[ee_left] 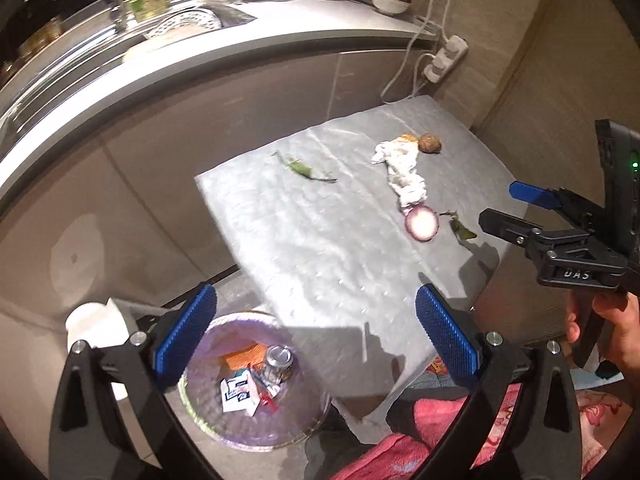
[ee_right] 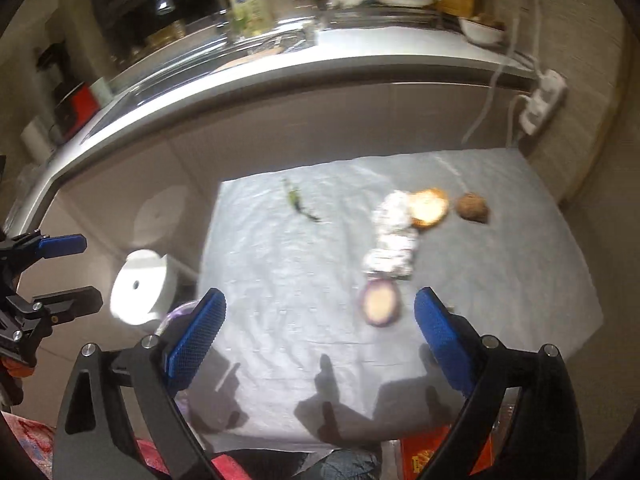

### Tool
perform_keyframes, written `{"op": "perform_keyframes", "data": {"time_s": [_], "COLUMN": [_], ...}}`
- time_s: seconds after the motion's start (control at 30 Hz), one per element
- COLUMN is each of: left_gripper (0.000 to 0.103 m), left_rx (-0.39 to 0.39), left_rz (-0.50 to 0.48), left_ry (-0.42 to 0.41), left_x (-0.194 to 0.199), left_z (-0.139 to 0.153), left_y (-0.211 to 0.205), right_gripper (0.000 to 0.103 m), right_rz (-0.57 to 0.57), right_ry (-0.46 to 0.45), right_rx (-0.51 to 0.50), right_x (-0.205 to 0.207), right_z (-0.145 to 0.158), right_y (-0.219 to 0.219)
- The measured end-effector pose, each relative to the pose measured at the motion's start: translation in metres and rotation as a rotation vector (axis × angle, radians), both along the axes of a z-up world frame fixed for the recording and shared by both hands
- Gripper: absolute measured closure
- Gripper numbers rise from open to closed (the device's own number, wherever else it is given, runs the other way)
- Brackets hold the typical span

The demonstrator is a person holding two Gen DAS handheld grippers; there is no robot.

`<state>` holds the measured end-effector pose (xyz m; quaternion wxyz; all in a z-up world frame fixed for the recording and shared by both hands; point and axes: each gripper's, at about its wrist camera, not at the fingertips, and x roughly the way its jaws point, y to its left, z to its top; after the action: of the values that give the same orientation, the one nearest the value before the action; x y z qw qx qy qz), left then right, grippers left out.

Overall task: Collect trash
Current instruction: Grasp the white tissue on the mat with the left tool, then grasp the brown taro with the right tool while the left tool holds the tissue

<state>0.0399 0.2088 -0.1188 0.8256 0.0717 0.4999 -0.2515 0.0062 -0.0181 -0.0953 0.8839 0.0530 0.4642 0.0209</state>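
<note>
Blue ribbed pads (ee_left: 186,338) of the left gripper (ee_left: 316,340) stand wide apart with nothing between them, hovering over the near left edge of the covered table (ee_left: 320,248) and the trash bin (ee_left: 256,380) below it. That bin, lined with a purplish bag, already holds a can (ee_left: 279,360), a printed white carton and some orange scrap, so the collecting looks partly done. The right gripper (ee_right: 320,336) is likewise spread and empty, aimed across the table from its near edge.

Just beyond its fingertips lies a cut onion half (ee_right: 379,305), face up, touching the near end of a crumpled white tissue (ee_right: 394,236). At the tissue's far end sits a pale round peel or bread piece (ee_right: 429,207), with a brown shell-like lump (ee_right: 473,208) just to its right. A green leaf scrap (ee_right: 298,202) lies apart toward the far left, and another small leaf (ee_left: 462,230) lies right of the onion.

By my reading this is the reach between picks. The next move likely calls for lowering the right gripper astride the onion half and closing firmly, since its rounded skin may slip.
</note>
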Motion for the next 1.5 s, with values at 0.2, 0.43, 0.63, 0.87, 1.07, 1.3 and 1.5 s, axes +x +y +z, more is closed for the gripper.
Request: {"op": "perform_keyframes", "data": {"time_s": [0.2,0.43,0.63,0.87,1.07,1.3,1.5], "left_gripper": [0.007,0.007,0.030,0.078,0.079,0.078,0.078], "left_rx": [-0.014,0.051,0.153,0.161,0.112,0.032,-0.030], "left_rz": [-0.142,-0.188,-0.194,-0.198,-0.139,-0.006,0.089], "left_ry": [0.038,0.131,0.208,0.226,0.199,0.146,0.146], "left_x": [0.053,0.108,0.130,0.128,0.119,0.092,0.077], "left_z": [-0.031,-0.086,-0.128,-0.131,-0.089,-0.016,0.006], "left_y": [-0.110,-0.202,-0.237,-0.236,-0.210,-0.164,-0.137], "right_gripper": [0.008,0.008,0.008,0.008,0.008,0.037,0.044], "right_rz": [-0.151,-0.196,-0.192,-0.120,0.111,0.389,0.604], "right_ry": [0.012,0.043,0.063,0.079,0.061,0.098,0.159], "right_rx": [-0.009,-0.021,-0.031,0.002,-0.017,-0.065,-0.191], "right_x": [-0.003,0.003,0.015,0.049,0.099,0.160,0.181], "right_z": [-0.002,-0.005,-0.012,-0.031,-0.054,-0.085,-0.109], "right_y": [-0.086,-0.140,-0.167,-0.179,-0.165,-0.150,-0.131]}}
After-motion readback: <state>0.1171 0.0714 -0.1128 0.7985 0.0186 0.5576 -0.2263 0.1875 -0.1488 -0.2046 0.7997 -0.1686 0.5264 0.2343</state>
